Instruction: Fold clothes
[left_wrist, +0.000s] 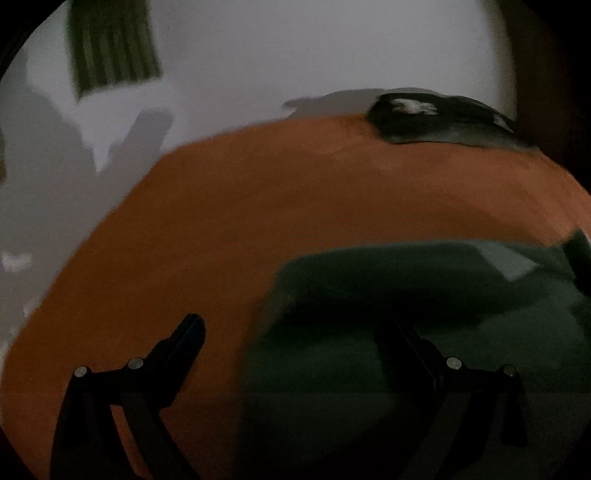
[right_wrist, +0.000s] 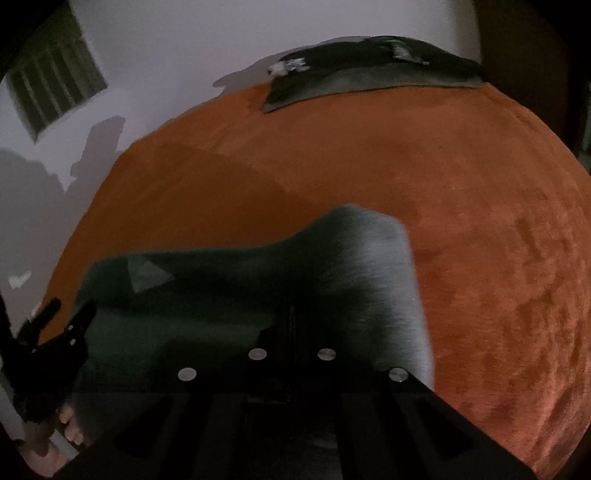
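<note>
A dark green garment (left_wrist: 424, 314) lies on the orange bed cover (left_wrist: 258, 203) in dim light. My left gripper (left_wrist: 291, 328) is open and hovers over the garment's left edge, one finger above the cover and the other above the cloth. In the right wrist view the same garment (right_wrist: 192, 295) spreads to the left, and a blurred fold of it rises at the right. My right gripper (right_wrist: 291, 317) is shut, its fingers pressed together on the cloth at that raised part. The left gripper (right_wrist: 70, 314) also shows at the lower left of this view, held by a hand (right_wrist: 70, 424).
Another dark garment with white patches (left_wrist: 443, 122) (right_wrist: 369, 70) lies at the far edge of the bed cover (right_wrist: 480, 258). Behind it is a pale wall (left_wrist: 295, 55) with a green slatted window (right_wrist: 55, 88). Shadows of the grippers fall on the wall at the left.
</note>
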